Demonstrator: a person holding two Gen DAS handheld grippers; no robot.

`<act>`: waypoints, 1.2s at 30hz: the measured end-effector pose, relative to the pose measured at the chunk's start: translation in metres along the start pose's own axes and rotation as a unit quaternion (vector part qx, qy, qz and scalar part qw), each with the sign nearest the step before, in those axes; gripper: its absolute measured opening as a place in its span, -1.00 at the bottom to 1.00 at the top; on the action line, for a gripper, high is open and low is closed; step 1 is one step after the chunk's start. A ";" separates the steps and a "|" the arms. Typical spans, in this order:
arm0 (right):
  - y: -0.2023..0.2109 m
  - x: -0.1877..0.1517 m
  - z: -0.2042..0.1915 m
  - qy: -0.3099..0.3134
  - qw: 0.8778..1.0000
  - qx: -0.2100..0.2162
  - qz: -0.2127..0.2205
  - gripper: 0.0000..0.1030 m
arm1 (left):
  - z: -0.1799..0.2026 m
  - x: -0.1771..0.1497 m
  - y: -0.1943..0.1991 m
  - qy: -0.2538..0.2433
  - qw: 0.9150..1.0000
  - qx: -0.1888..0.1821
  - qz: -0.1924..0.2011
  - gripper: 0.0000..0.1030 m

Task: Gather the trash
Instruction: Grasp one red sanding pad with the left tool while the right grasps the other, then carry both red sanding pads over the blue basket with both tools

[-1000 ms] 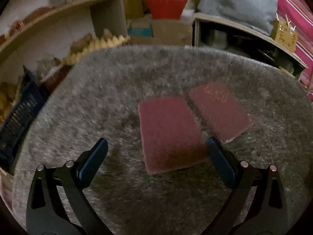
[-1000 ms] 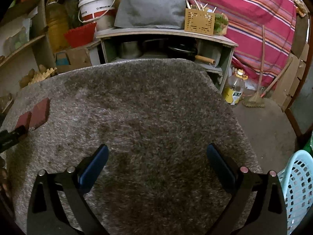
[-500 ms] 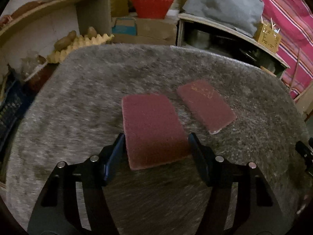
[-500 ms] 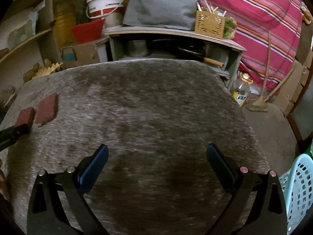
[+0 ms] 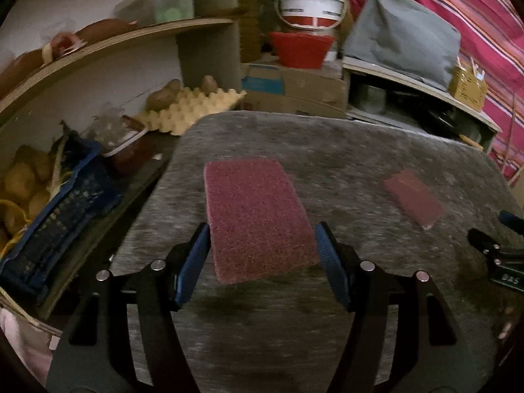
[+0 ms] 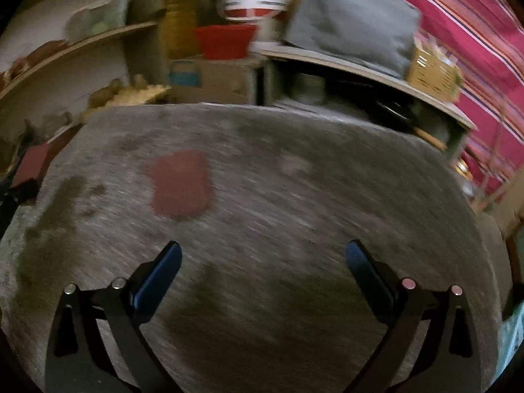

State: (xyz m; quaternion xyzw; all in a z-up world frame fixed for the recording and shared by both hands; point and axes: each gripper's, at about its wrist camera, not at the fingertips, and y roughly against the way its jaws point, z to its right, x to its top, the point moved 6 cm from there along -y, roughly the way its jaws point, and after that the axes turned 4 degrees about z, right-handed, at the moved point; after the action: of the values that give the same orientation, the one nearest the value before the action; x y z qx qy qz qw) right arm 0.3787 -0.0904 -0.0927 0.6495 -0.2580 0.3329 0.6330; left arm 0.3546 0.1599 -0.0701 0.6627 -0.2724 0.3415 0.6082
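Between the blue pads of my left gripper (image 5: 261,229) sits a dark red scouring pad (image 5: 255,216), gripped at its near end and raised off the grey fuzzy table cover (image 5: 327,150). A second red pad (image 5: 412,196) lies flat on the cover to the right. The right wrist view, which is blurred, has this second pad (image 6: 181,188) ahead and to the left of my right gripper (image 6: 263,248). That gripper is open, with nothing between its fingers. The held pad (image 6: 32,163) shows at that view's left edge. The right gripper (image 5: 497,249) also pokes in at the left wrist view's right edge.
A blue crate (image 5: 55,226) of potatoes and an egg tray (image 5: 193,108) stand left of the table. Behind it are a cardboard box (image 5: 294,88), a red bowl (image 5: 301,49), a white bucket (image 5: 311,3) and a grey bag (image 5: 402,42). A pale blue basket (image 6: 515,327) sits at the far right.
My left gripper went from wide open to shut on the nearer red pad, then lifted it and carried it left. My right gripper swung left, bringing the other pad into its view.
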 end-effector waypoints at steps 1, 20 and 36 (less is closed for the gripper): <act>-0.005 0.005 -0.011 0.006 1.000 0.004 -0.001 0.90 | -0.009 0.001 0.001 0.007 1.000 0.002 0.003 0.25; -0.082 0.024 -0.058 0.021 0.997 0.021 -0.072 0.90 | -0.061 0.003 -0.012 0.054 0.998 0.024 -0.003 0.25; -0.061 0.022 -0.063 0.048 0.997 0.040 -0.050 0.05 | -0.059 0.006 -0.006 0.057 0.998 0.023 0.001 0.25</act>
State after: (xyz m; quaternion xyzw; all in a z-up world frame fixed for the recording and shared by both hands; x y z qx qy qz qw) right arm 0.4326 -0.0215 -0.1175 0.6696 -0.1805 0.3417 0.6342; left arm 0.3563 0.2192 -0.0677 0.6557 -0.2304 0.3854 0.6070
